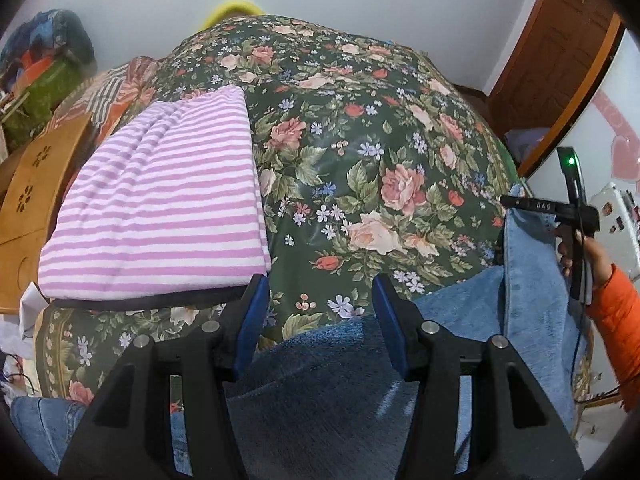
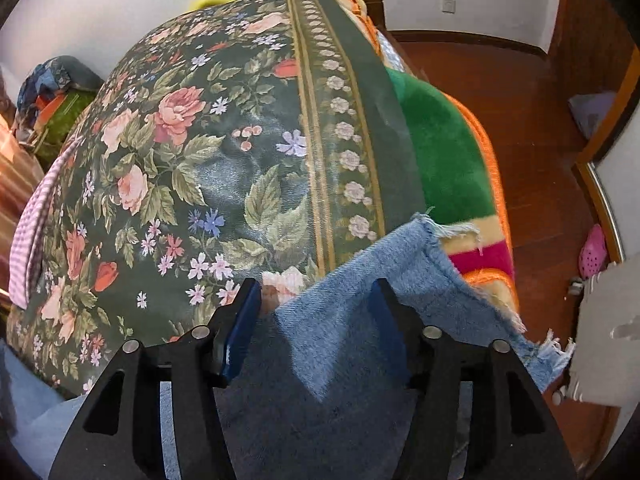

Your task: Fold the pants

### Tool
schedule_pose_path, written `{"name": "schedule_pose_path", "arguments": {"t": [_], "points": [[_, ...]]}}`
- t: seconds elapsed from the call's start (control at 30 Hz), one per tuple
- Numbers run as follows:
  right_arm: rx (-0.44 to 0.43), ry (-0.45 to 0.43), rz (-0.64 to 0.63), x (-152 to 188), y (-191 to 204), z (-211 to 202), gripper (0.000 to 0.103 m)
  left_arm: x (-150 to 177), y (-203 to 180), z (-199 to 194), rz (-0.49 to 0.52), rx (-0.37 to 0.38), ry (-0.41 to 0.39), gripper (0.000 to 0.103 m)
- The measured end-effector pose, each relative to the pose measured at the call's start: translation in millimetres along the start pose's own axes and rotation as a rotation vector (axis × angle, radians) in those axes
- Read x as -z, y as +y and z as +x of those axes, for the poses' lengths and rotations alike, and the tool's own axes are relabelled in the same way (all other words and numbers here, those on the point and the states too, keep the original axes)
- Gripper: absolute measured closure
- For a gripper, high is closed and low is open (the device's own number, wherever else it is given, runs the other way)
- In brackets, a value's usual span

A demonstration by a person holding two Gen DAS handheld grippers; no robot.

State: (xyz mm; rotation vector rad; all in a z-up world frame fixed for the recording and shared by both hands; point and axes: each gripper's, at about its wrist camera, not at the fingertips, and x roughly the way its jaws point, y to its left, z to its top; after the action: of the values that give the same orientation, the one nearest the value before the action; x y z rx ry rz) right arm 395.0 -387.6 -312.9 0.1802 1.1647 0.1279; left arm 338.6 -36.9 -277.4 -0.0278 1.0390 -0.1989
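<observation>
On flowery bed cover (image 1: 360,128): blue jeans (image 1: 320,380) lie near edge. Left gripper (image 1: 320,312) and right gripper (image 2: 316,312) both stand apart, holding nothing. Frayed hem (image 2: 440,248) hangs off side, might slip down, mess fold.

You're looking at matt blue denim jeans (image 2: 352,320), hem fraying; floral bedcover (image 1: 360,152) showing a slight sheen; striped towel (image 1: 160,200) looking soft, napped; green blanket (image 2: 444,160) appearing fleecy; wooden floor (image 2: 520,120) shining glossy.
</observation>
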Motion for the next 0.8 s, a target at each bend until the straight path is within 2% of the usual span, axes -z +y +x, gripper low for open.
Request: {"name": "schedule_pose_path", "arguments": {"t": [0.13, 0.2, 0.27, 0.3, 0.53, 0.6, 0.7, 0.8], "points": [[0.017, 0.009, -0.006, 2, -2, 6, 0.062, 3, -7, 0, 0.023, 0.004, 0.001, 0.050], [0.011, 0.008, 0.007, 2, -7, 4, 0.079, 5, -11, -3, 0.028, 0.009, -0.002, 0.050], [-0.016, 0.007, 0.023, 2, -16, 0, 0.085, 6, -15, -8, 0.032, 0.018, -0.002, 0.050], [-0.047, 0.009, 0.042, 3, -20, -5, 0.092, 7, -17, -11, 0.035, 0.023, -0.002, 0.050], [-0.081, -0.083, 0.070, 18, -32, -56, 0.095, 17, -43, -34, 0.084, 0.075, 0.003, 0.050], [-0.081, -0.117, 0.057, 22, -36, -78, 0.095, 21, -54, -39, 0.103, 0.092, 0.008, 0.046], [-0.085, -0.156, 0.035, 32, -37, -106, 0.095, 27, -69, -44, 0.108, 0.138, 0.019, 0.043], [-0.089, -0.188, 0.019, 27, -30, -118, 0.096, 36, -87, -44, 0.124, 0.188, 0.045, 0.043]]}}
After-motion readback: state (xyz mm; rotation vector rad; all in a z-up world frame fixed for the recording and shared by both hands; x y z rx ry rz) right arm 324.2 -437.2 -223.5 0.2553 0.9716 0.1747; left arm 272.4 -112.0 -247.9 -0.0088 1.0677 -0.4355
